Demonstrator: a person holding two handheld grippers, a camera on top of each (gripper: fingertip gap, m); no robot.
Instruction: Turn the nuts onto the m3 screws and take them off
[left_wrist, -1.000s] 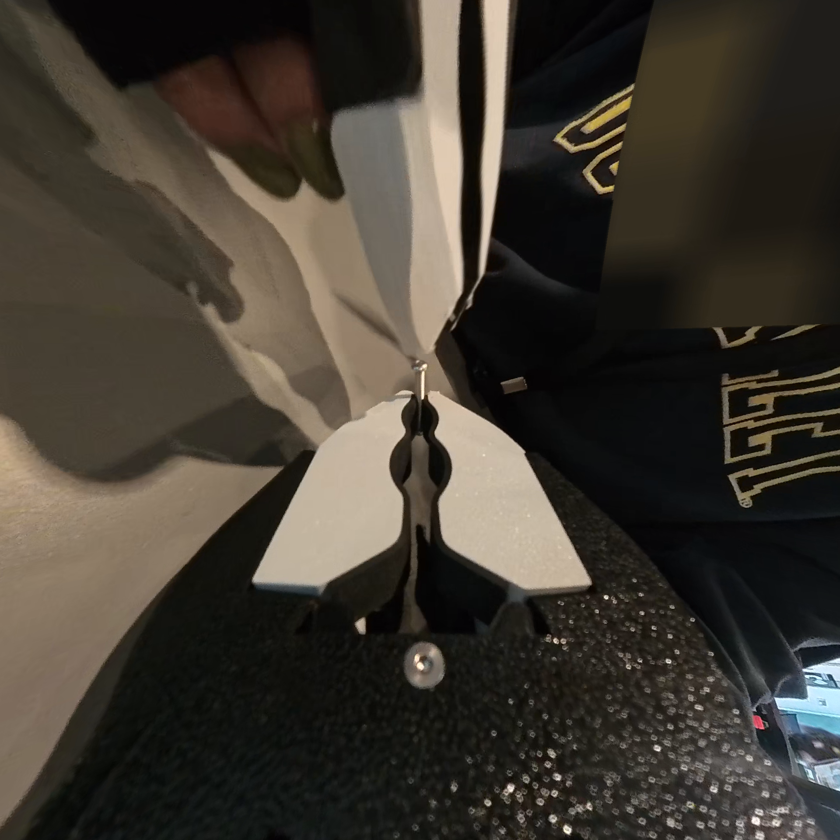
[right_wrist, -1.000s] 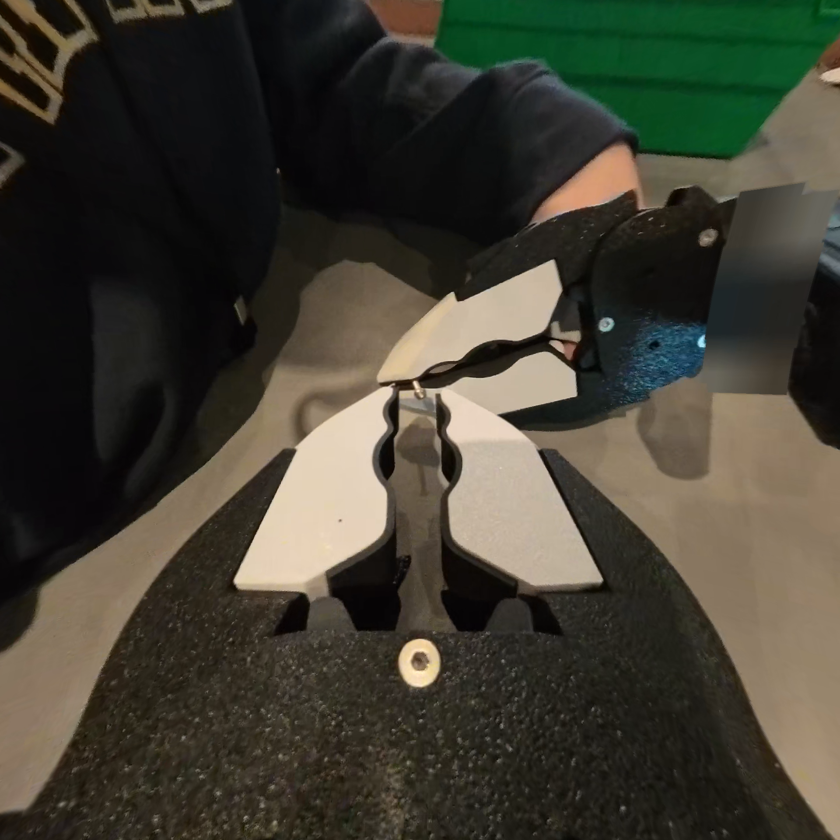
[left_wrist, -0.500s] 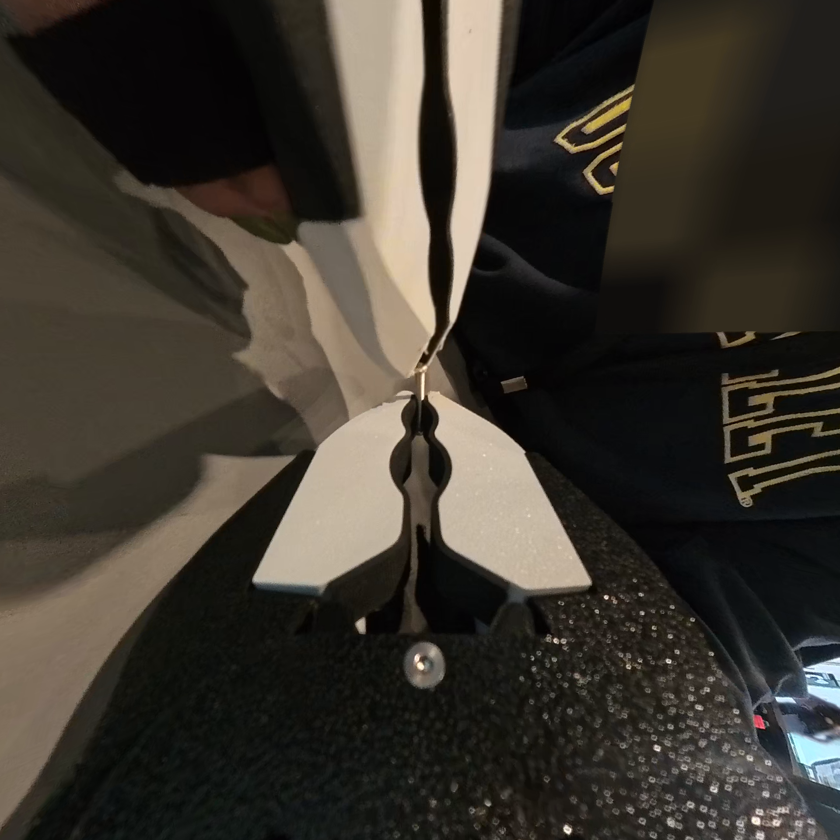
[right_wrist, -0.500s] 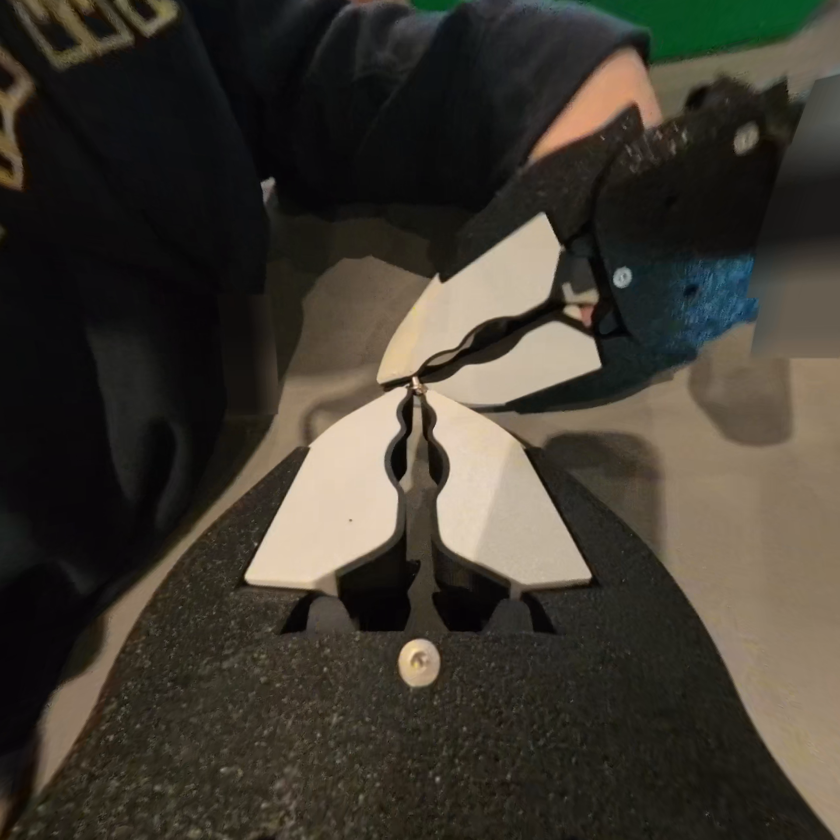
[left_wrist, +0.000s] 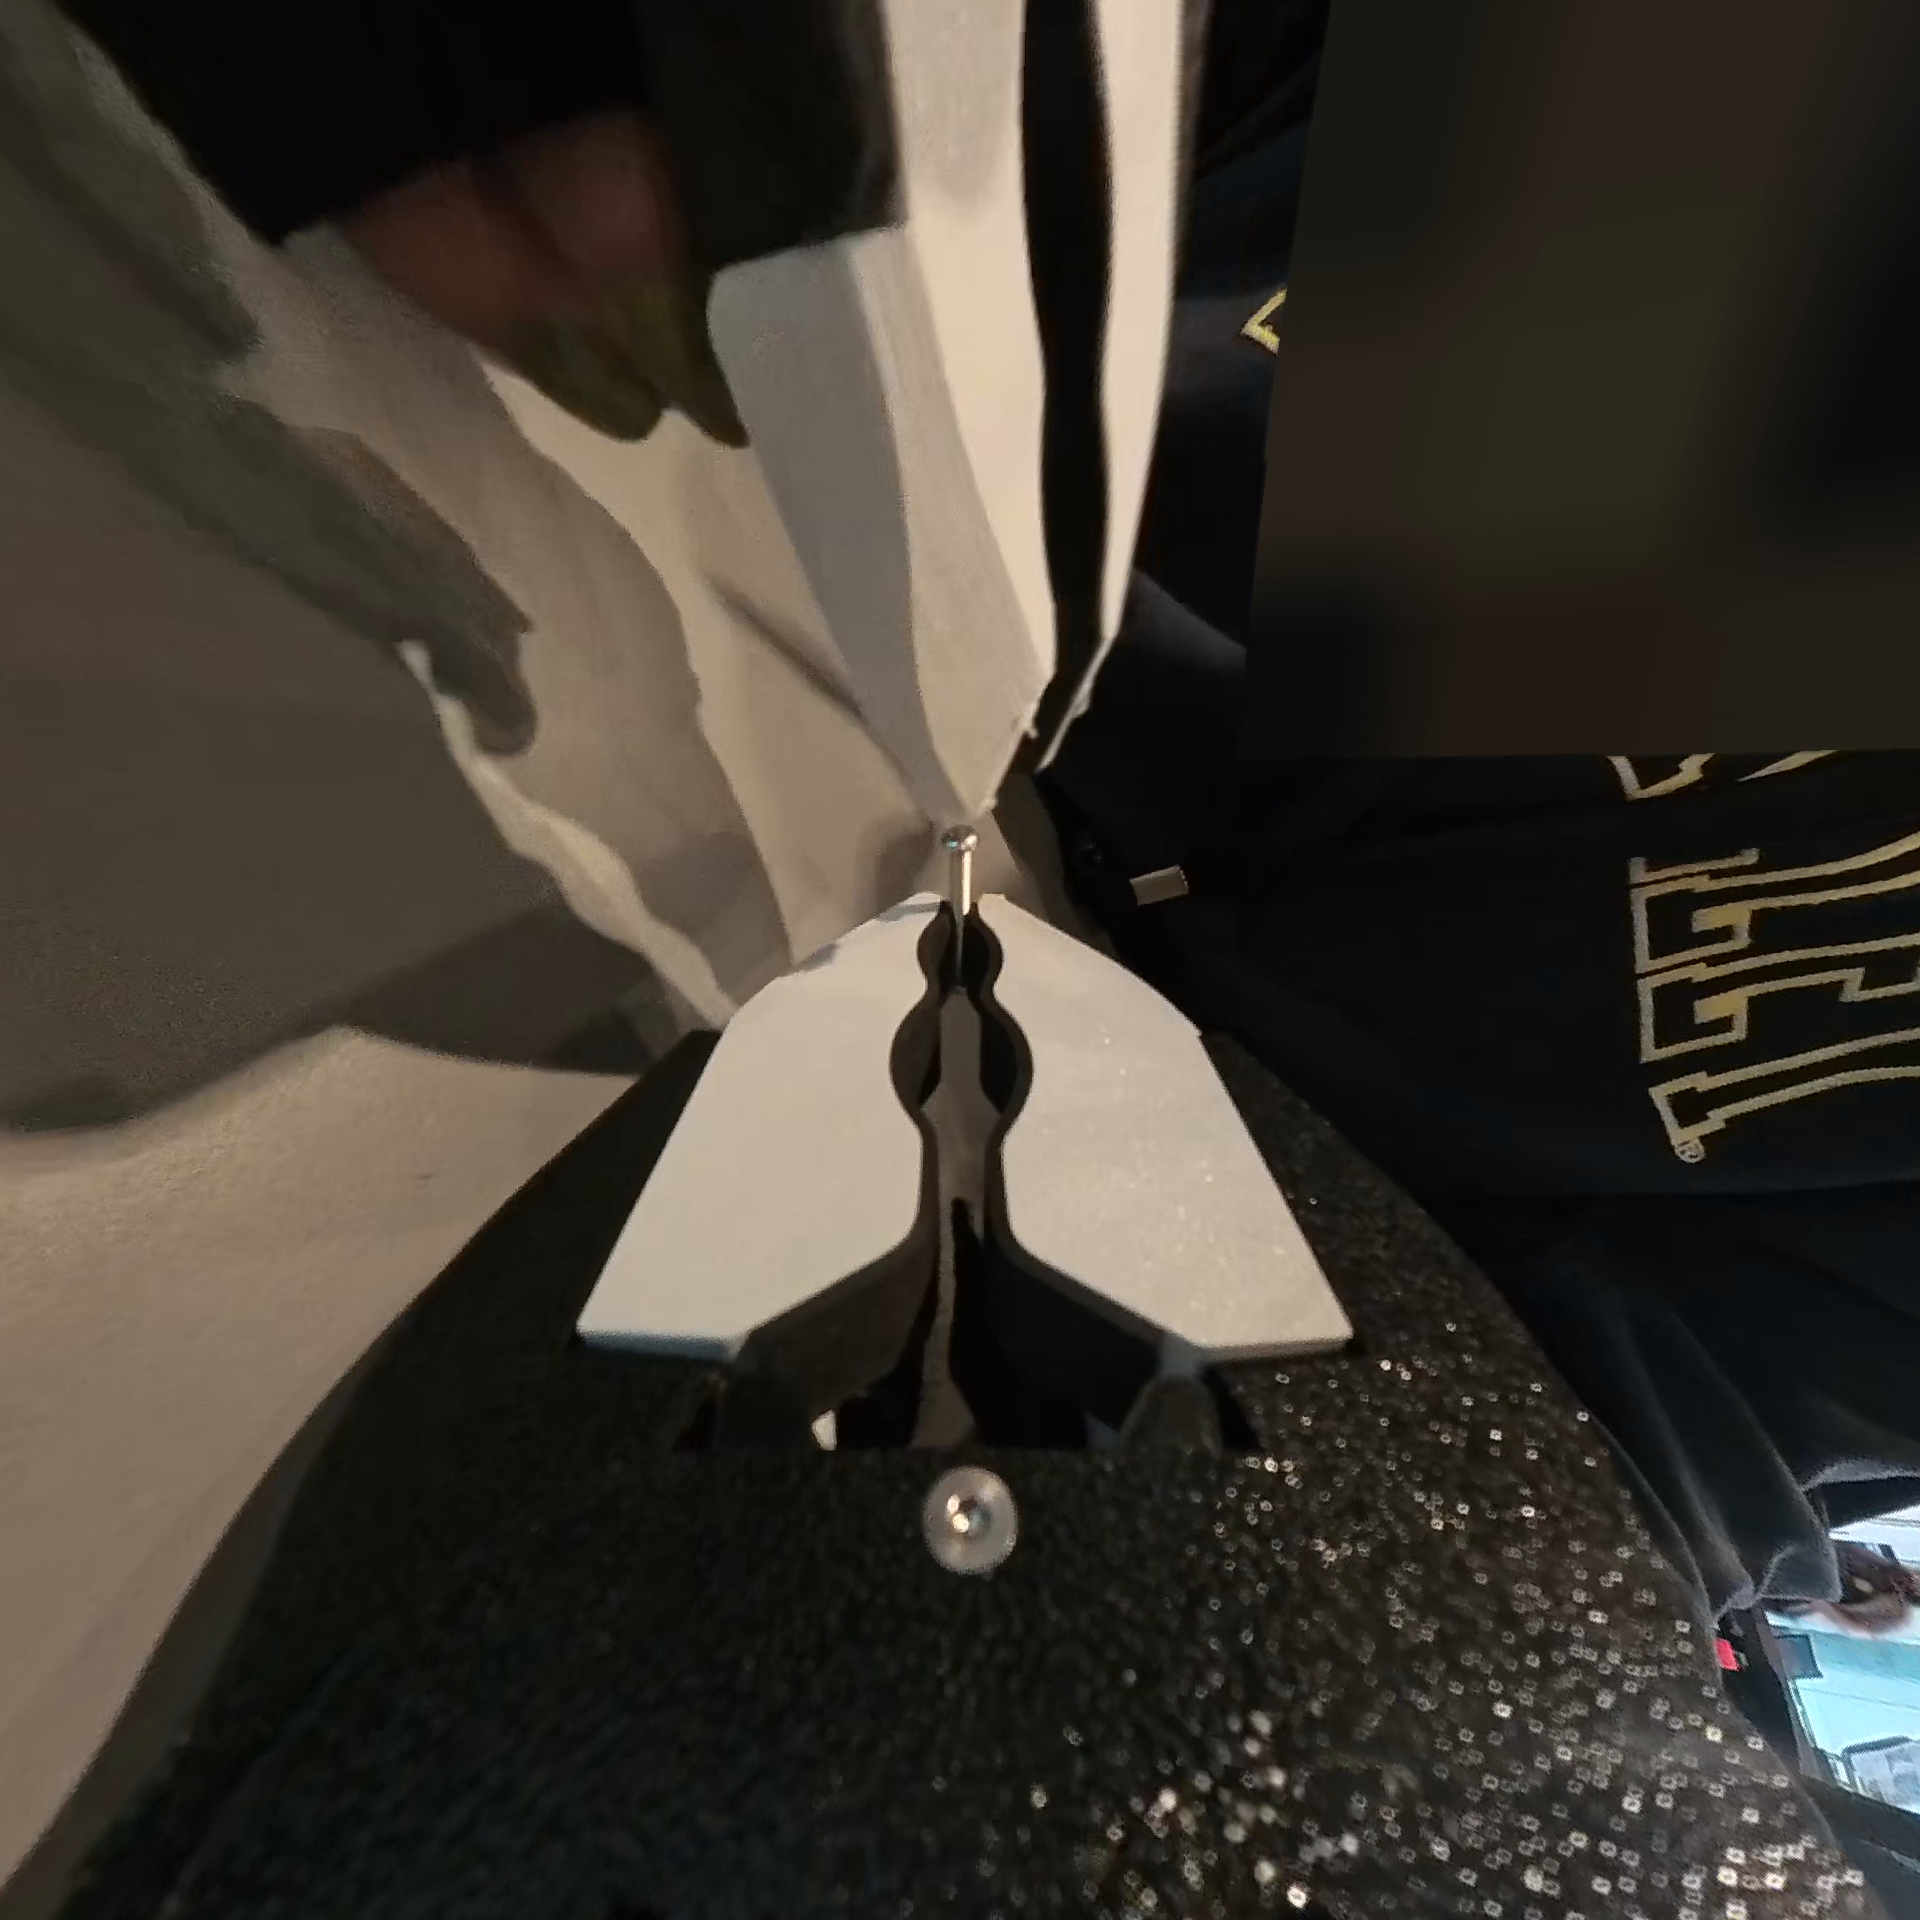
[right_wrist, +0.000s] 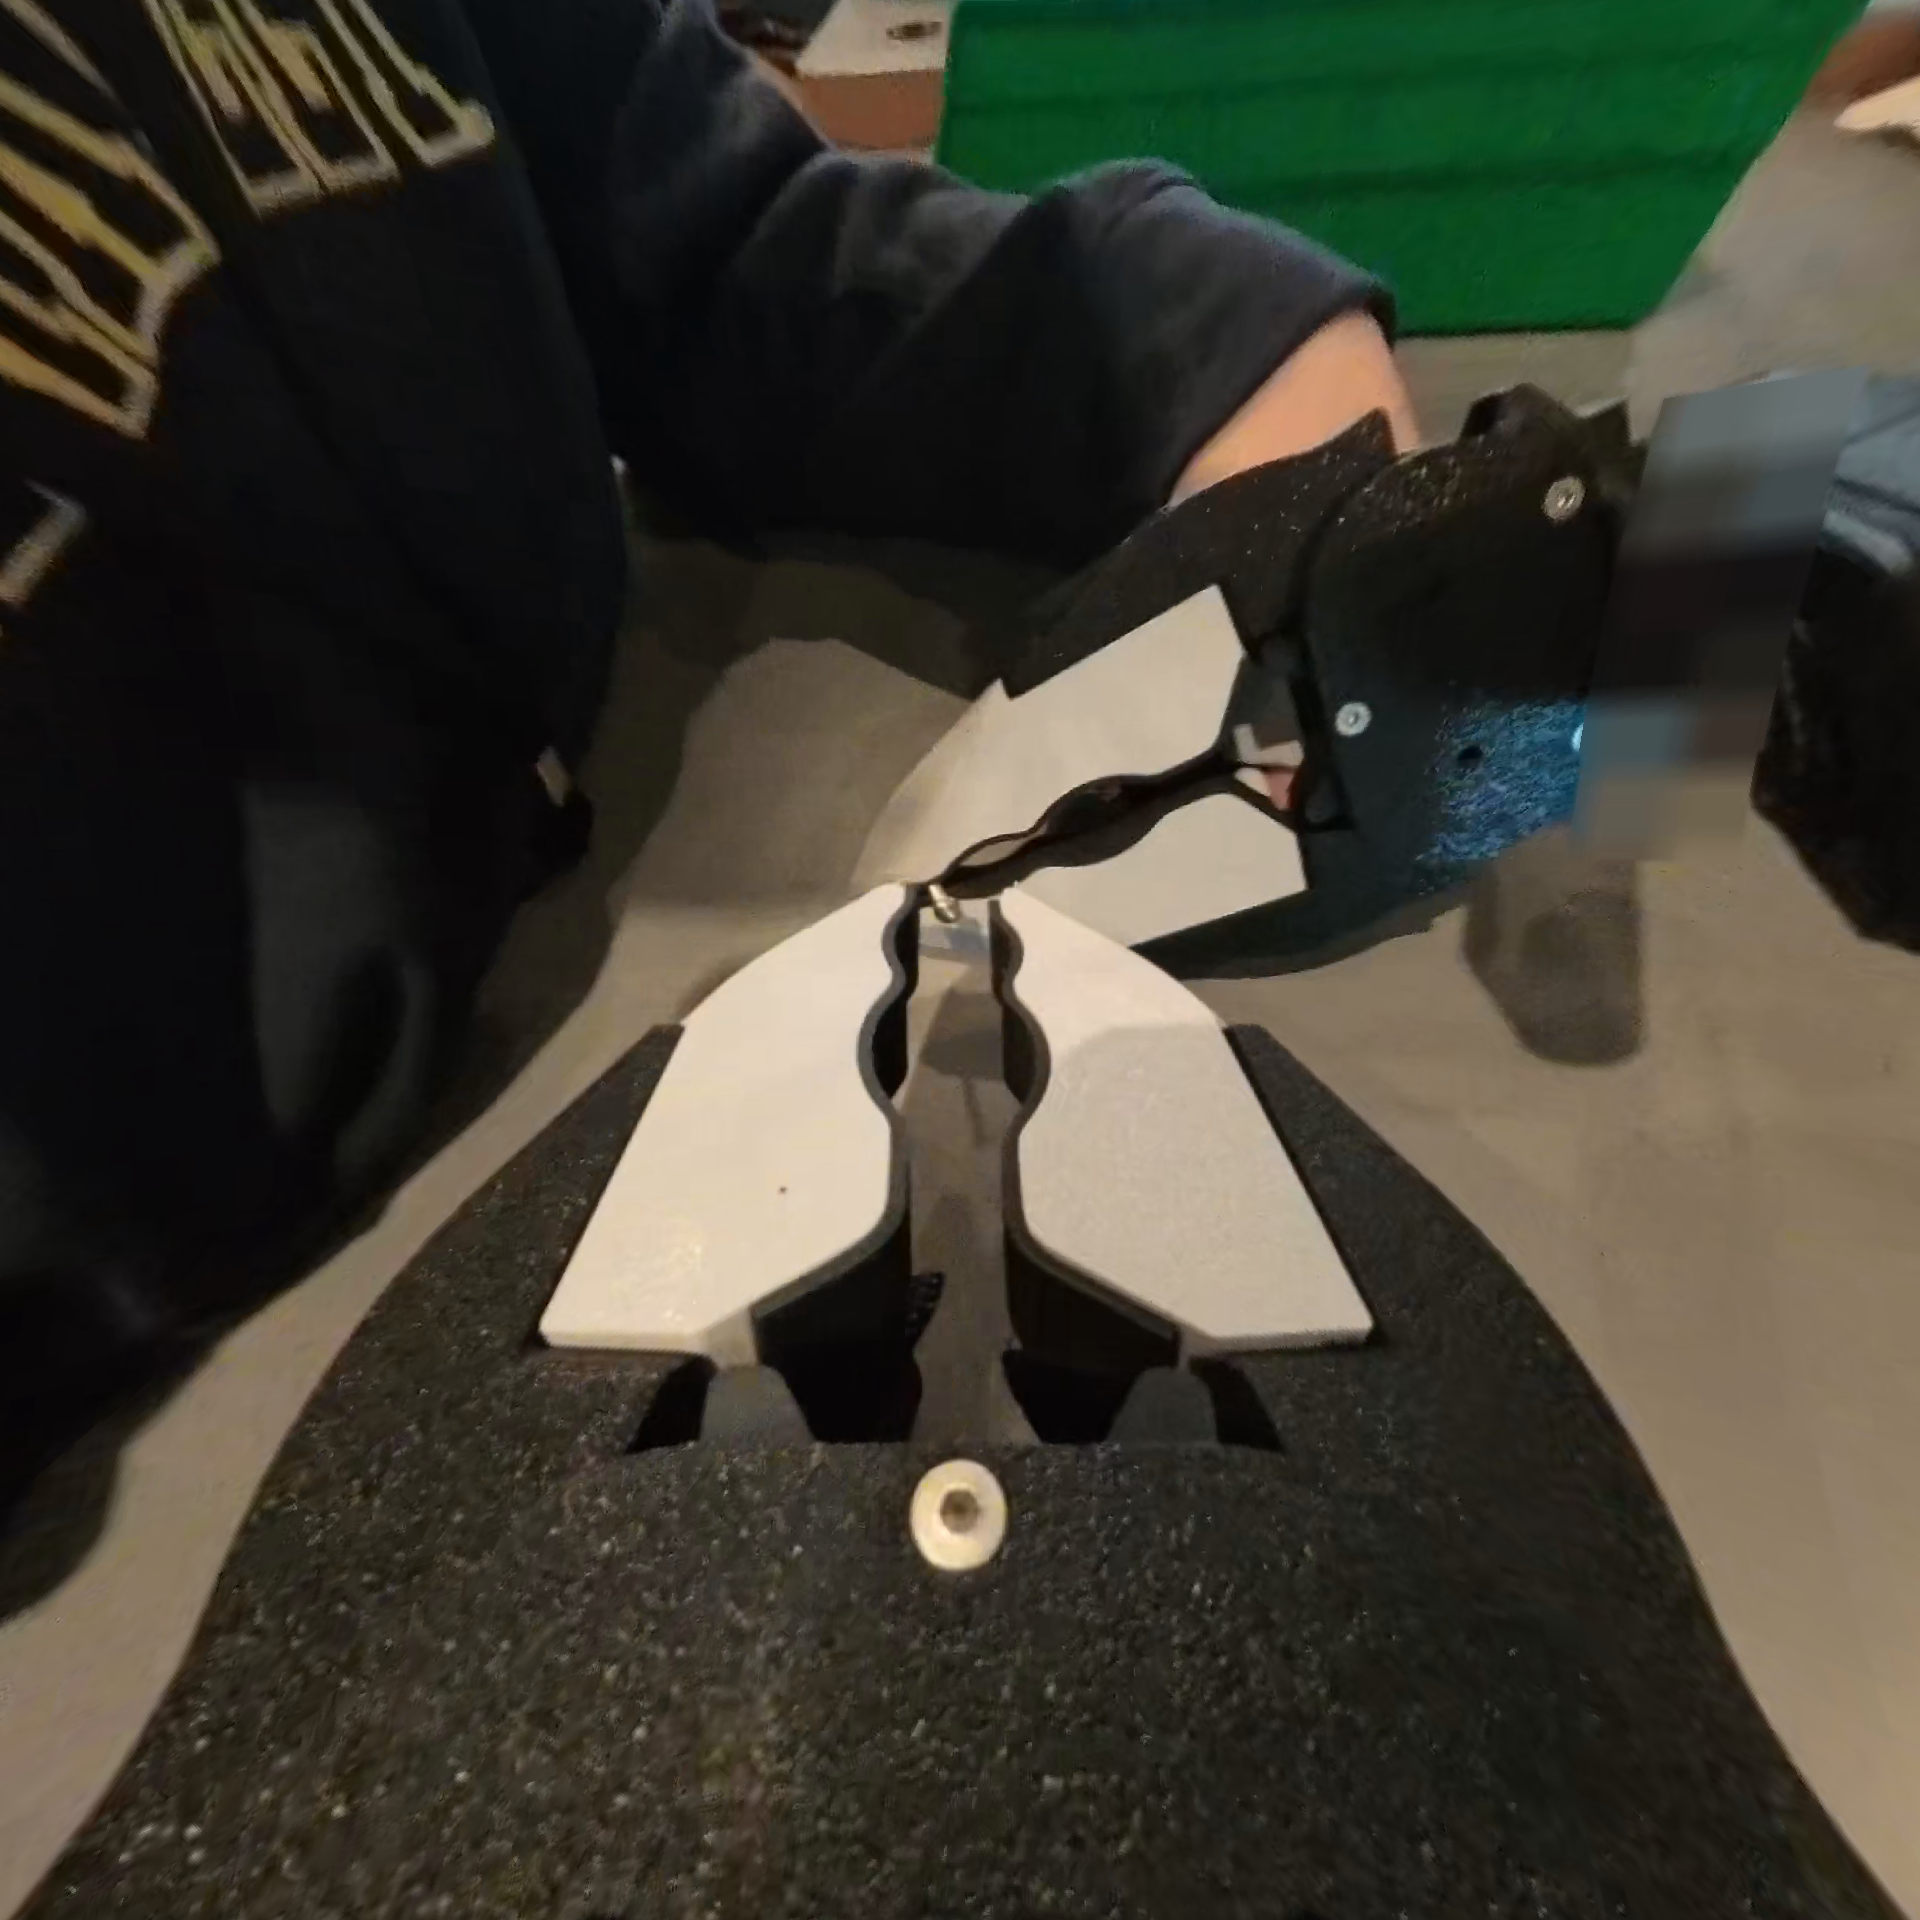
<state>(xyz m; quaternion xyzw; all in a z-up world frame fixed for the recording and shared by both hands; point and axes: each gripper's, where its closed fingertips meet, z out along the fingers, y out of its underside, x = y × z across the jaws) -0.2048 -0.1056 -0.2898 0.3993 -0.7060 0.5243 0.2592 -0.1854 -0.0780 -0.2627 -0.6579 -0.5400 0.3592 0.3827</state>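
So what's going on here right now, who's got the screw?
A person is working two handheld grippers close over a grey table. The left gripper is shut on a small screw, whose tip pokes out past its fingertips. The right gripper is open, its fingertips on either side of the screw's end. There is a small metal piece at that end, possibly the nut, but it is too small to tell for sure or to see how far it is threaded.
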